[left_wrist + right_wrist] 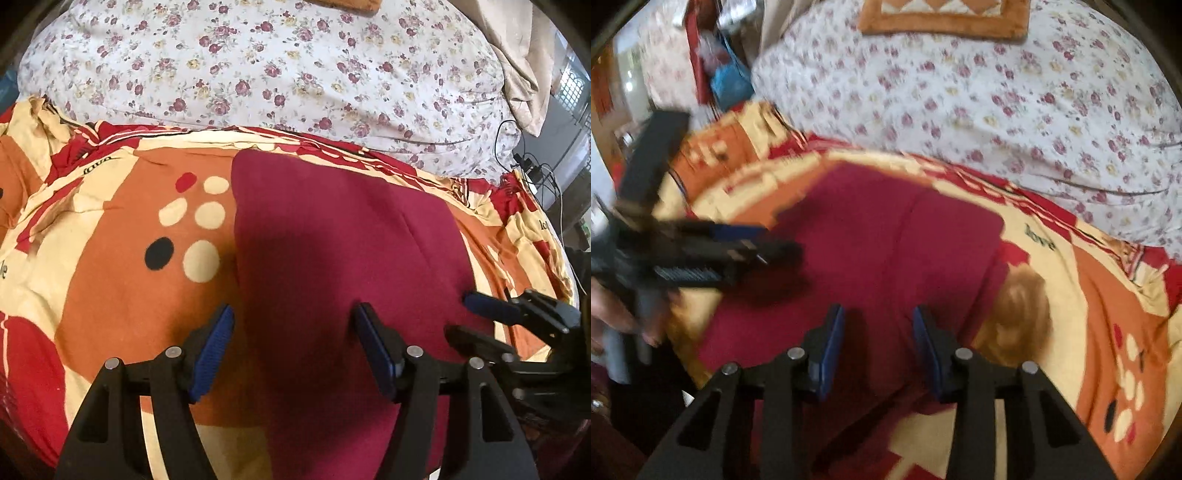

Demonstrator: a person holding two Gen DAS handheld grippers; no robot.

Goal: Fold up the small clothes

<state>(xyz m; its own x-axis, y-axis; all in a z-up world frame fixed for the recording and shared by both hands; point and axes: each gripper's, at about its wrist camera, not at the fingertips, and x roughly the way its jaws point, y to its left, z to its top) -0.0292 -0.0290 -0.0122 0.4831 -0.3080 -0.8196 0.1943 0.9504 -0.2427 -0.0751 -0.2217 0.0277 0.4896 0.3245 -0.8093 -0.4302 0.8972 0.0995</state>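
Note:
A dark red garment (332,236) lies flat on the patterned orange, cream and red bedspread (110,266); it also shows in the right wrist view (886,236). My left gripper (293,317) is open and empty, hovering over the garment's near left part. My right gripper (878,319) is open and empty above the garment's near edge. The right gripper also shows at the garment's right edge in the left wrist view (476,314), the left gripper, blurred, at the left in the right wrist view (764,243).
A white floral sheet (280,74) covers the bed beyond the bedspread. An orange-bordered cushion (945,18) lies at the far end. Cables (532,166) and a beige cloth (524,66) are at the right; clutter (720,66) stands beside the bed at the left.

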